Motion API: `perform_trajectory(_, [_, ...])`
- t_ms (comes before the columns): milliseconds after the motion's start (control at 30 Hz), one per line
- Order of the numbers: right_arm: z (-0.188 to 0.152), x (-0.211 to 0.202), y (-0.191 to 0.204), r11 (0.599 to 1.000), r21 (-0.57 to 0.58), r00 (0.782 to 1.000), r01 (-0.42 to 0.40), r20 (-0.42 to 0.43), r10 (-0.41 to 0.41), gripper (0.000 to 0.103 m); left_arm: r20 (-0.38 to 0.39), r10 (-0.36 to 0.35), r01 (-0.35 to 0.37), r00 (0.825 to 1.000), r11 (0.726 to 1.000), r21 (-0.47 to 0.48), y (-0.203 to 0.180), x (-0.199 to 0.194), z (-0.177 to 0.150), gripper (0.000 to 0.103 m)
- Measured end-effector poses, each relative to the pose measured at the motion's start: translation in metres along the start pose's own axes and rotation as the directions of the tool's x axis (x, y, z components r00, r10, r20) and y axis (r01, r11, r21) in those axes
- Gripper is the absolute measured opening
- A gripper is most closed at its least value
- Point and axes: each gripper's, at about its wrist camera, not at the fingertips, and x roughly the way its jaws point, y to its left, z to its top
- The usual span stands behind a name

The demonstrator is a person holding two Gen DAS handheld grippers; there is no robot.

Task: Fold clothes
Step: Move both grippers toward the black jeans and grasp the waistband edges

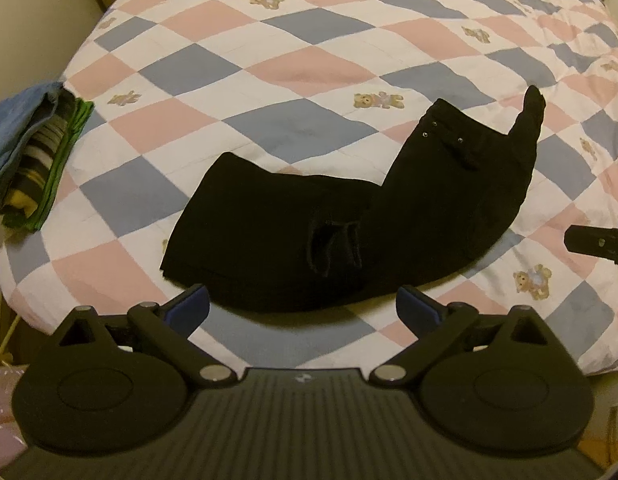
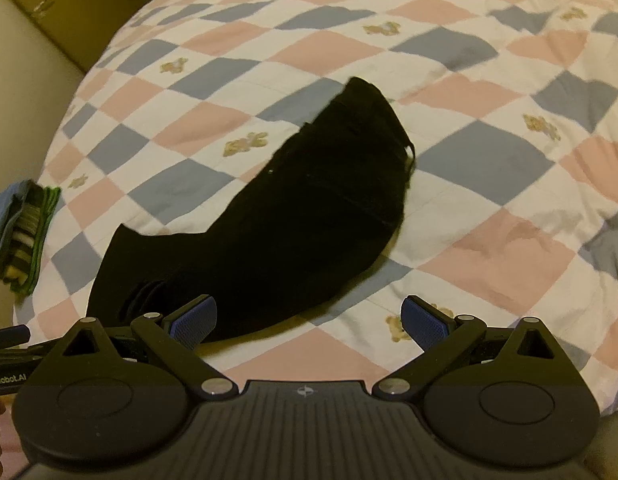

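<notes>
Both tongs, left (image 1: 302, 307) and right (image 2: 309, 319), spread empty above black trousers (image 1: 349, 216) on checked quilt (image 1: 309, 52), folded pile (image 1: 33, 152) perhaps at bed's edge.

text: "enRobot.AI", cut off | on: left tool (image 2: 7, 364), right wrist view

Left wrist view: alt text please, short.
Black jeans lie partly folded on a checked quilt, just beyond the open left hand-held gripper, which holds nothing. A stack of folded clothes sits at the bed's left edge.
</notes>
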Motion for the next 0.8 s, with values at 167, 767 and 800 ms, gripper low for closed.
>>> perform_trajectory(167, [0.009,0.011,0.0,0.998,0.053,0.999,0.031,-0.013,-0.031,0.101,-0.044,-0.028,0.03,0.999,0.998,0.054,-0.002,0.03,0.025,0.097])
perform_trajectory(767, [0.056,0.116,0.019,0.958,0.21,0.981,0.194,-0.025,-0.193,0.079,-0.145,-0.127,0.168,0.981,0.931,0.323,-0.01,0.13,0.109,0.084])
perform_trajectory(800, [0.05,0.116,0.014,0.955,0.229,0.982,0.189,-0.03,-0.187,0.068,-0.159,-0.138,0.184,0.977,0.929,0.322,-0.01,0.137,0.111,0.082])
